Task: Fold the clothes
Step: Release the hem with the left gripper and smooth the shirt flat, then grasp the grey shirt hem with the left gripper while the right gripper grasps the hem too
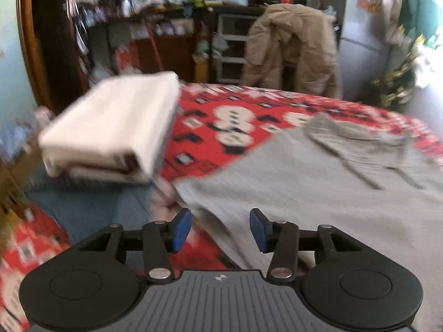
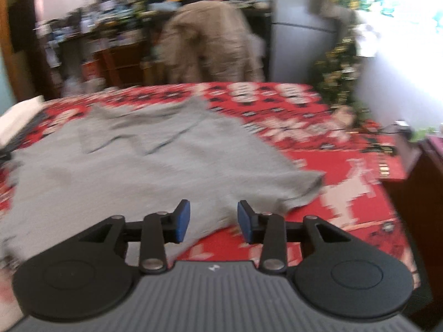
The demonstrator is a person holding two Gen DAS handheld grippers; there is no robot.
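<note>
The left gripper [image 1: 220, 229] hangs low over the near edge of a grey garment [image 1: 318, 188], its blue pads [image 1: 182, 228] spread wide with nothing between them. The cloth's edge runs just ahead of and under the gap, slanting away to the gripper's right, where the garment lies spread over a red patterned bedspread [image 1: 235, 105]. Ahead and to the left of this gripper sits a stack of folded white cloth [image 1: 110, 127], resting on something blue [image 1: 91, 210] that lies nearer the gripper; whether that blue piece is clothing cannot be told through the blur. Far ahead, beyond the bed, a tan coat [image 1: 290, 47] hangs over a chair.

The right gripper [image 2: 213, 218] is likewise well open and holds nothing. The grey garment [image 2: 138, 166] spreads ahead of it and to its left, with the cloth's near edge passing beneath the left finger and into the gap between the pads [image 2: 182, 218]. A rumpled corner of the garment [image 2: 304, 185] sticks out ahead and to the right of this gripper, lying on the bedspread [image 2: 346, 193]. At the far left of this view a bit of the white stack [image 2: 19, 119] shows. The tan coat [image 2: 207, 41] stands straight ahead past the bed, with a pale cabinet or fridge [image 2: 299, 27] to its right. Both views are smeared with motion blur, so fine folds cannot be read
</note>
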